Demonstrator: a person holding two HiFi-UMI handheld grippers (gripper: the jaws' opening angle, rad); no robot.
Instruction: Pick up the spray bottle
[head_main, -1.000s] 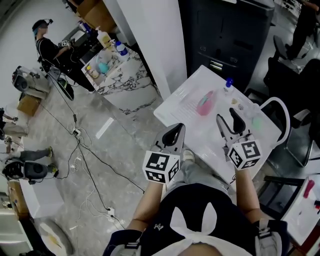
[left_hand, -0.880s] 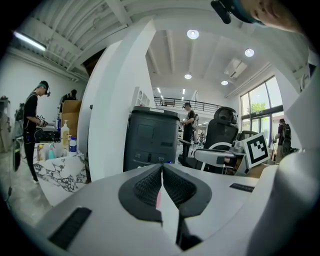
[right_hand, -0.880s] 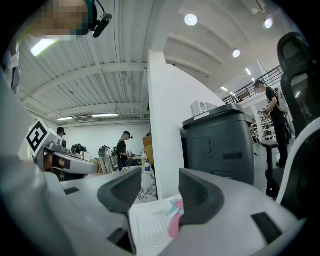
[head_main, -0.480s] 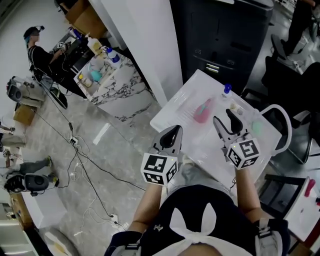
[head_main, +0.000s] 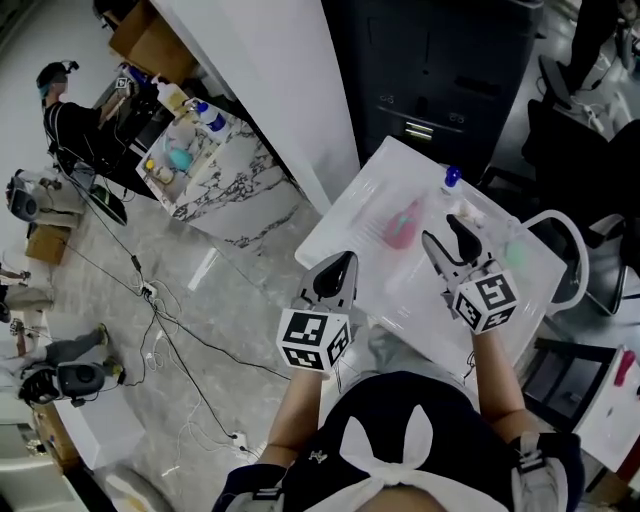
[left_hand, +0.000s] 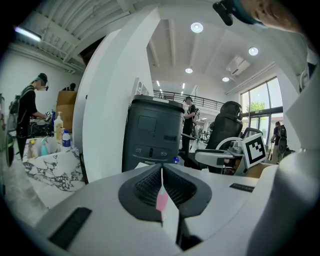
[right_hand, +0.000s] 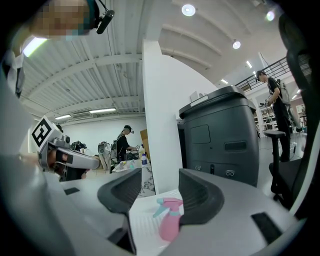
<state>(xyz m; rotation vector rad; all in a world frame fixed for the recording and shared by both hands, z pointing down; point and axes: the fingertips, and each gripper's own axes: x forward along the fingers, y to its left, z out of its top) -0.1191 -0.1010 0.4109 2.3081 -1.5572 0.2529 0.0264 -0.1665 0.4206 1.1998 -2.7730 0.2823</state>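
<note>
The pink spray bottle (head_main: 403, 222) sits on the white table (head_main: 335, 235), ahead of the right gripper (head_main: 448, 240) and a little to its left. In the right gripper view the bottle (right_hand: 169, 220) shows in the gap between the two jaws, teal trigger uppermost, though nothing touches it yet. Whether it stands or lies flat cannot be told for sure. The right gripper's jaws are spread wide, which suits a reach for the bottle's body: judged from this, the approach is under way and the grasp is not yet made.

The left gripper (head_main: 338, 270) hovers at the table's near edge, behind and left of the bottle, its jaws pressed together with nothing clamped. Only a sliver of pink shows past them in the left gripper view. It seems held back so that the right one has room.

The bottle's plastic is tinted, and how much liquid it holds cannot be made out. A small blue-capped bottle (head_main: 451, 177) stands farther ahead of the right gripper, near the table's far edge, contents likewise unclear. Beyond the table rises a dark grey cabinet (head_main: 440, 60)
</note>
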